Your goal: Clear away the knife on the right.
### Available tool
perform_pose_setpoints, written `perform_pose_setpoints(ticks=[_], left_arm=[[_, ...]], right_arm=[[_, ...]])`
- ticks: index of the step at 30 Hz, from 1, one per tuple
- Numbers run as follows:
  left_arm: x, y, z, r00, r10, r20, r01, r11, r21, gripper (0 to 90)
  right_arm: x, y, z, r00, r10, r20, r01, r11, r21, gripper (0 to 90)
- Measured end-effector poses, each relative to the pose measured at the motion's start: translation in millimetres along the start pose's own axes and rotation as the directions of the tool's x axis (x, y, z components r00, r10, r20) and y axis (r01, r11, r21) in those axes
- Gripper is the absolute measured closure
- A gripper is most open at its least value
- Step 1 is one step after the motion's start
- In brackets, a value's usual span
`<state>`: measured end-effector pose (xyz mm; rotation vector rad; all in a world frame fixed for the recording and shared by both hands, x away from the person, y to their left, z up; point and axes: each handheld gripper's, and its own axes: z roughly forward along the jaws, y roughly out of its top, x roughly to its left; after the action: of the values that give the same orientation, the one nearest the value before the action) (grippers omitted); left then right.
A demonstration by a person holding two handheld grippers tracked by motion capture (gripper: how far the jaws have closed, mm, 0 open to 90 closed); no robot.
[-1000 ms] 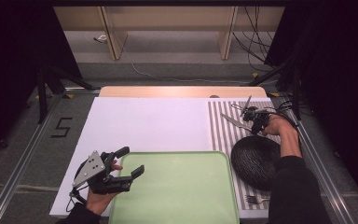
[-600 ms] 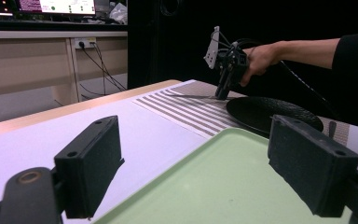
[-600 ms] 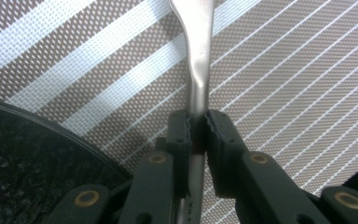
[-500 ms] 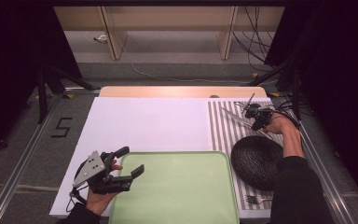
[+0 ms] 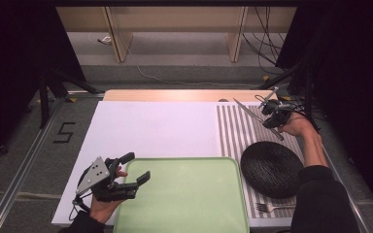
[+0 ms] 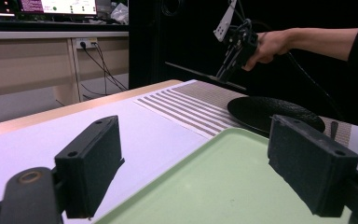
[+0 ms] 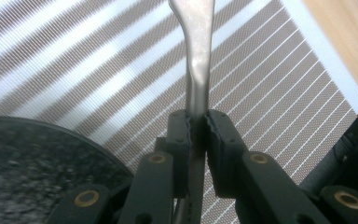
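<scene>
I am holding a knife (image 5: 253,115) by its handle in my right gripper (image 5: 273,116), the jaws clenched tight on it, and it is hanging in the air over the far end of the striped placemat (image 5: 233,131), its blade pointing away to the left. Just below it, nearer to me, a black plate (image 5: 271,168) is sitting on the mat, and a fork (image 5: 271,208) is lying beside the plate's near edge. My left gripper (image 5: 126,175) is hovering with its jaws spread wide and nothing between them, at the left edge of the green tray (image 5: 184,199).
</scene>
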<state>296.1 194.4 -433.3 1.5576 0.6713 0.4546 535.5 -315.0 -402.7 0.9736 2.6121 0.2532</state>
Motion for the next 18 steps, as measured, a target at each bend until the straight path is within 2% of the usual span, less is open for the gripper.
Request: perform_pose_setpoints(ticks=[2,4,5,6,7,8,9,10,11,12,13,14,15,17,18], left_arm=[[-0.3,0.0,-0.2,1.0000,0.000,-0.001,0.000,1.0000,0.000,17.5],[0.1,-0.2,0.2,1.0000,-0.001,-0.004,0.001,1.0000,0.001,17.4],[0.3,-0.2,0.5,1.0000,-0.003,-0.004,0.003,1.0000,0.002,17.4],[0.3,-0.3,0.5,1.0000,-0.003,-0.005,0.003,1.0000,0.002,17.4],[0.2,-0.3,0.3,1.0000,-0.002,-0.006,0.002,1.0000,0.001,17.4],[0.1,-0.1,0.2,1.0000,-0.001,-0.005,0.001,1.0000,-0.001,17.4],[-0.1,0.1,-0.1,1.0000,0.001,-0.006,-0.001,1.0000,0.000,17.4],[-0.2,0.1,-0.2,1.0000,0.001,-0.006,-0.001,1.0000,-0.001,17.4],[-0.1,0.0,-0.2,1.0000,0.001,-0.006,-0.001,1.0000,-0.001,17.4],[-0.2,-0.1,-0.3,1.0000,0.000,-0.007,0.000,1.0000,-0.001,17.4],[-0.1,-0.2,-0.2,1.0000,-0.001,-0.007,0.001,1.0000,-0.002,17.4],[-0.1,-0.1,-0.4,1.0000,0.000,-0.008,0.000,1.0000,-0.002,17.4],[-0.1,-0.1,-0.5,1.0000,0.001,-0.009,-0.001,1.0000,-0.004,17.3],[-0.1,-0.1,-0.5,1.0000,0.001,-0.010,-0.001,1.0000,-0.003,17.3],[-0.2,-0.1,-0.5,0.9999,0.003,-0.011,-0.003,1.0000,-0.003,17.3]], right_arm=[[2.3,-3.0,-9.4,0.9992,0.036,-0.016,-0.037,0.998,-0.044,80.4],[3.9,-5.8,-15.9,0.9991,0.029,-0.029,-0.032,0.995,-0.097,80.4],[4.8,-7.4,-19.4,0.9985,0.044,-0.034,-0.048,0.991,-0.128,80.4],[4.8,-7.4,-19.4,0.9985,0.044,-0.034,-0.048,0.991,-0.128,80.4],[7.0,-11.3,-26.9,0.9955,0.071,-0.062,-0.082,0.979,-0.189,80.4],[7.0,-11.3,-26.9,0.9955,0.071,-0.062,-0.082,0.979,-0.189,80.4],[9.7,-14.2,-34.5,0.9926,0.087,-0.085,-0.104,0.969,-0.226,80.4],[9.7,-14.2,-34.5,0.9926,0.087,-0.085,-0.104,0.969,-0.226,80.4],[11.8,-15.7,-37.7,0.9914,0.097,-0.088,-0.116,0.962,-0.248,80.4],[14.4,-16.9,-41.0,0.9866,0.118,-0.113,-0.144,0.953,-0.266,80.4],[21.3,-19.7,-46.5,0.9836,0.115,-0.139,-0.152,0.942,-0.298,80.4],[21.3,-19.7,-46.5,0.9836,0.115,-0.139,-0.152,0.942,-0.298,80.4],[25.1,-21.2,-49.6,0.9816,0.118,-0.150,-0.160,0.936,-0.313,80.4],[32.5,-25.1,-54.8,0.9794,0.114,-0.166,-0.168,0.919,-0.356,80.4],[35.7,-27.3,-56.9,0.9748,0.118,-0.189,-0.183,0.907,-0.380,80.4]])
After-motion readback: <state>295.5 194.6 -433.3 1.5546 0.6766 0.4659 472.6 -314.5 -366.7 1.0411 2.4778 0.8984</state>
